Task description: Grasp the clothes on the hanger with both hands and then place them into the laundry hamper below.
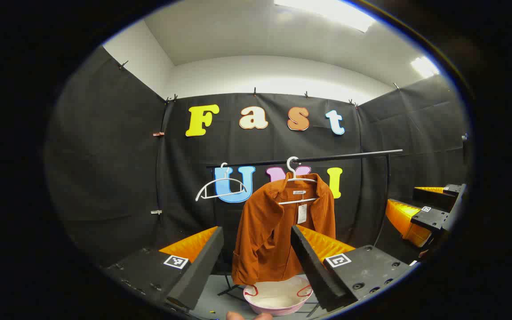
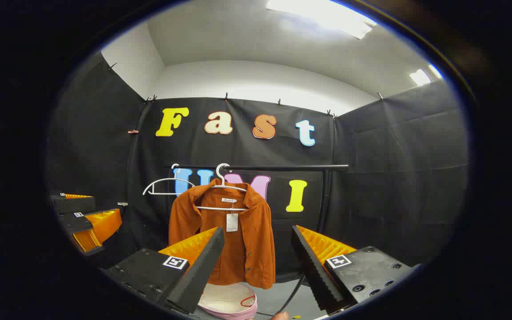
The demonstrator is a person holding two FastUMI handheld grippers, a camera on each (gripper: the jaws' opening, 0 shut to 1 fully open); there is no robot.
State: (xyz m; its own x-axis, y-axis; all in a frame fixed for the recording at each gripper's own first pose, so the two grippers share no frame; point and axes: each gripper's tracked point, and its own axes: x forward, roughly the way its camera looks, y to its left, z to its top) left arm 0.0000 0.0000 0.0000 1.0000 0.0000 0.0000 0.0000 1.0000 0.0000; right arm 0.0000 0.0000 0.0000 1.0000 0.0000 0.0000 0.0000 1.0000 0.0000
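Booth rail [image 1: 305, 158] carrying hanging shirt [image 1: 282, 231] above hamper [image 1: 278, 298]; left gripper [image 1: 256, 258], right gripper [image 2: 258, 262] pointing level at shirt, jaws gaping wide, gripping nothing.

1. My left gripper view rides the left gripper [image 1: 256, 255], facing the booth's back wall from well back, level with the orange shirt [image 1: 278, 231].
2. My right gripper view faces likewise, from farther right.
3. Both share the rail [image 1: 305, 159], shirt and hamper [image 1: 278, 298]; each catches the other gripper at its edge.
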